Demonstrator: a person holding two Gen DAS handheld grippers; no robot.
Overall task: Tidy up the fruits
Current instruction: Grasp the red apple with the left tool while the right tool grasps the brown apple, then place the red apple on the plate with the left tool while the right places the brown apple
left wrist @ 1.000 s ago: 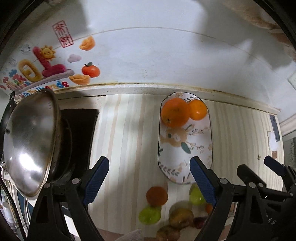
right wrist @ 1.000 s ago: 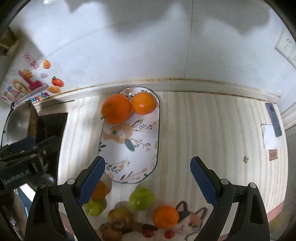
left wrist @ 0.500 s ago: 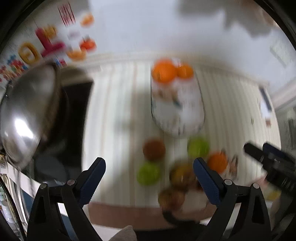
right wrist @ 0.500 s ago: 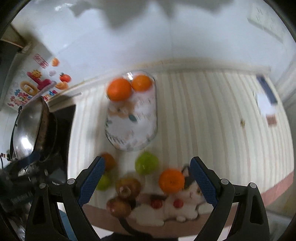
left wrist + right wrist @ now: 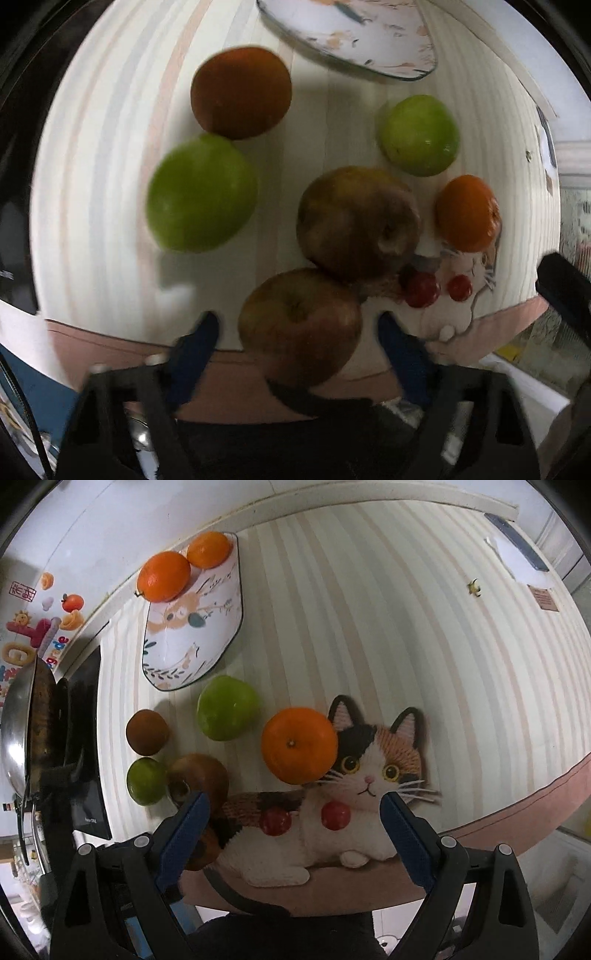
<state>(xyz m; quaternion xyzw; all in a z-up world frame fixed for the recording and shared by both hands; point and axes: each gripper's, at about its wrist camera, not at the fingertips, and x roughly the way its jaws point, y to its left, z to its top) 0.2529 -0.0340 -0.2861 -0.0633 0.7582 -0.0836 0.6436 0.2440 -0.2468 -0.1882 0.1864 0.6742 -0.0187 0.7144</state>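
Observation:
My left gripper (image 5: 299,328) is open, its blue fingers on either side of a brown apple (image 5: 299,325) at the counter's near edge. A second brown apple (image 5: 358,221), two green apples (image 5: 201,192) (image 5: 419,134), a dark orange (image 5: 240,92) and a bright orange (image 5: 467,212) lie beyond. My right gripper (image 5: 295,812) is open and empty over the cat-shaped mat (image 5: 369,775), near two cherry tomatoes (image 5: 275,820). An orange (image 5: 299,745) sits just ahead of it. The oval plate (image 5: 195,642) holds two oranges (image 5: 164,576).
A steel wok (image 5: 18,738) on a dark stove stands at the left. The wall with colourful stickers (image 5: 37,627) runs behind the plate. The striped counter extends to the right, with a small card (image 5: 543,598) near the far right. The counter's front edge is just below both grippers.
Both grippers have dropped and pulled back toward the fruit pile. The left one has come down around the nearest brown apple. The right one now hovers over the cat mat.

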